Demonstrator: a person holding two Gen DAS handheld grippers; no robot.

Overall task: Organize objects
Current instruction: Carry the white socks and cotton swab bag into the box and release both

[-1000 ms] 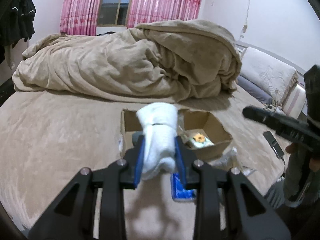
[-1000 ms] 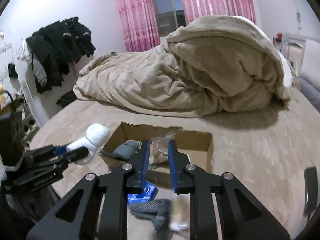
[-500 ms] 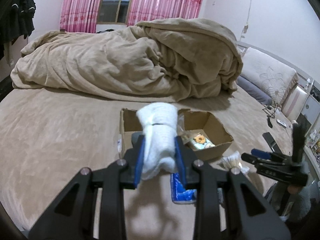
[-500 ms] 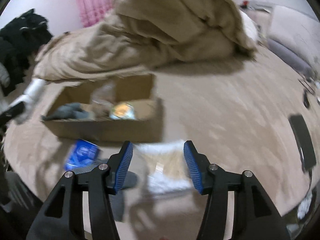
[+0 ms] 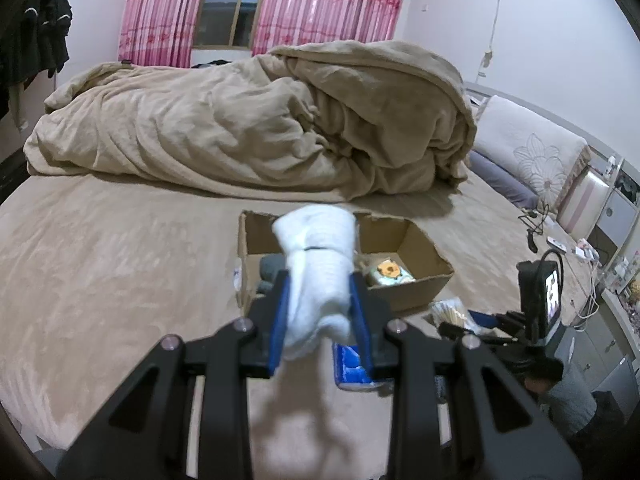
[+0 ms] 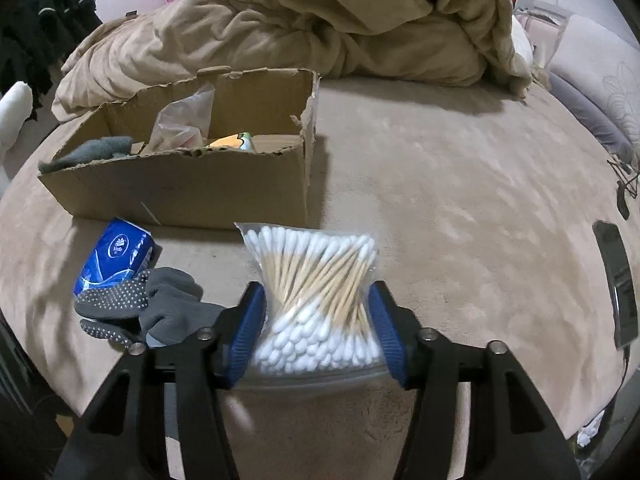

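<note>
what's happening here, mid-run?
A person with two handheld grippers is tidying loose items on a bed into a cardboard box. The left gripper is clamped on a white sock, held in front of the box. The right gripper has its fingers around a bag of cotton swabs lying just in front of the box. A blue tissue pack and grey gloves lie outside the box.

A rumpled tan duvet [image 5: 256, 128] lies far across the bed [image 5: 100, 264]; pink curtains [image 5: 328, 4] behind, pillow [image 5: 528, 152] far right.
</note>
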